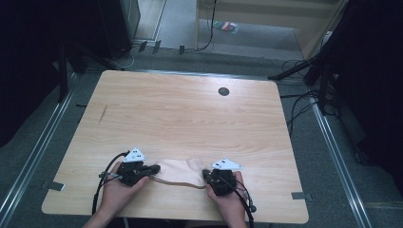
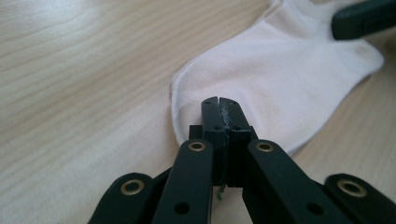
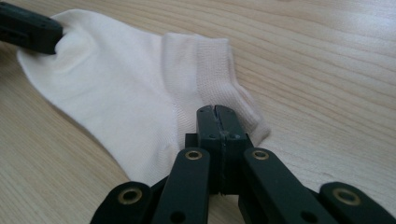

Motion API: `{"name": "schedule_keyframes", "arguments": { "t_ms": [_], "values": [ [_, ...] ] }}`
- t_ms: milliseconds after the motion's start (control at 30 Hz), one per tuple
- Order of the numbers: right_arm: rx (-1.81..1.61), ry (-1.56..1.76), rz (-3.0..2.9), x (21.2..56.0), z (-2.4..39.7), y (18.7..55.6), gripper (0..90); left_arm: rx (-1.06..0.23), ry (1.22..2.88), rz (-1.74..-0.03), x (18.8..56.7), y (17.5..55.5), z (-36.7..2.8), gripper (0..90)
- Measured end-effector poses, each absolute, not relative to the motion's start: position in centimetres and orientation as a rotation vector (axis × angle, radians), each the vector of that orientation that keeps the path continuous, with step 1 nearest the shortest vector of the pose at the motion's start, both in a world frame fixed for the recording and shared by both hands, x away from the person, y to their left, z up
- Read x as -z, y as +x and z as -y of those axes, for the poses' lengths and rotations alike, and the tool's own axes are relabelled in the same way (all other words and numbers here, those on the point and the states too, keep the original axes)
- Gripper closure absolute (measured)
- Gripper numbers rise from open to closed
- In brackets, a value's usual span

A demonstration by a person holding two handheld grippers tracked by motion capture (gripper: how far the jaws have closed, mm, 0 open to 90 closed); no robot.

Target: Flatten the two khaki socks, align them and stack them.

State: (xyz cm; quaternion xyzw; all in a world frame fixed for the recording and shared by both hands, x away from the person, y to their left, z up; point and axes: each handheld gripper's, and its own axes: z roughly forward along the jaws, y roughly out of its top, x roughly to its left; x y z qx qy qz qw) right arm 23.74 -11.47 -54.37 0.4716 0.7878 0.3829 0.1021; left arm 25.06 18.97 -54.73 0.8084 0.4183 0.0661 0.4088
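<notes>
A pale ankle sock (image 1: 178, 172) lies flat on the light wooden table (image 1: 190, 114), close to the table's near edge and roughly midway along it. All positions below are given relative to this sock.

Left gripper (image 1: 154, 169): held in the person's left hand (image 1: 116, 187), it sits at the sock's left end in the high view. In the left gripper view, the gripper's (image 2: 219, 105) two black jaws are pressed together with their tips over the rounded toe end of the sock (image 2: 275, 79). A thin line of pale material shows in the seam between the jaws, but whether fabric is actually pinched there cannot be told.

Right gripper (image 1: 207, 175): held in the person's right hand (image 1: 230, 202), it sits at the sock's right end in the high view. In the right gripper view, the gripper's (image 3: 215, 112) jaws are likewise pressed together, with their tips over the ribbed cuff (image 3: 212, 65) of the sock (image 3: 116, 88). Whether the cuff fabric is caught between the jaws cannot be told.

Each gripper view also shows the tip of the opposite gripper at the far end of the sock, touching or just over the fabric.

A small dark round hole (image 1: 224, 91) is set in the table surface well beyond the sock, toward the far edge. A short dark mark (image 1: 102, 113) lies on the tabletop beyond the sock and to its left. Cables trail from both grippers toward the near edge of the table.
</notes>
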Motion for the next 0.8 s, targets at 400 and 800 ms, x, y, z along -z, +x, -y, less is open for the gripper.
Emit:
{"name": "schedule_keyframes", "arguments": {
  "t_ms": [400,800],
  "values": [
    [-1.156,1.38,-2.214,54.2,11.4,24.1,68.6,-0.125,1.986,-1.047,55.1,23.9,-20.0,84.9],
    [-1.046,1.256,-2.252,54.5,11.0,25.0,86.7,-0.153,2.015,-1.068,55.1,23.8,-19.8,90.0]
  ]
}}
